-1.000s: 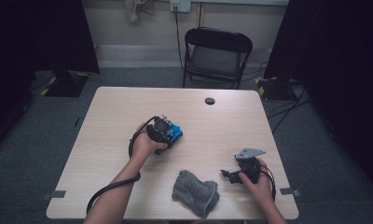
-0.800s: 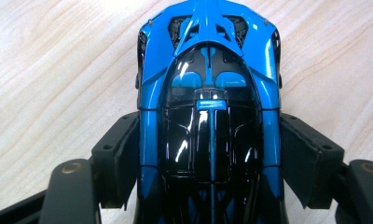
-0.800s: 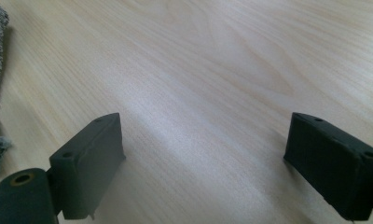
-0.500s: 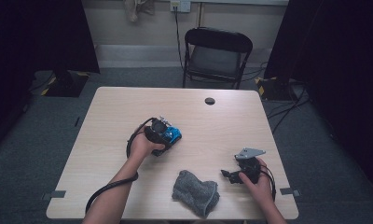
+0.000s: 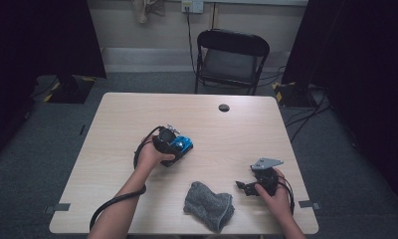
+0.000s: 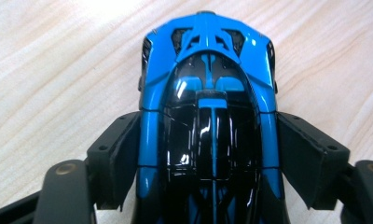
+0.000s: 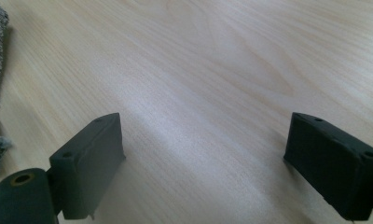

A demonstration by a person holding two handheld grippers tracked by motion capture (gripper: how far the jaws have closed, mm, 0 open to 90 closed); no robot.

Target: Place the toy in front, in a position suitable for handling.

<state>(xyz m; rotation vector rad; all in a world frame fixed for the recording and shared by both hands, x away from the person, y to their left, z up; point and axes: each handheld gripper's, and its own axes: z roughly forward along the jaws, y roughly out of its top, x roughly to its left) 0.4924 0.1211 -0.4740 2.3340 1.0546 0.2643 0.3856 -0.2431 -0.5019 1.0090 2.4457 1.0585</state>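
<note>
As it sat on the surface [image 5: 112, 124], your toy car [image 6: 208, 116] gleamed glossy blue and black. Your left gripper [image 6: 208, 163] straddled it, just having opened; your right gripper [image 7: 208, 163] gaped wide, empty.

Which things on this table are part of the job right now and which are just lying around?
In use:
- blue toy car, between the jaws of the left hand-held gripper, which have just been opening

Lying about:
- grey cloth
- small black disc
- black chair behind the table
</note>
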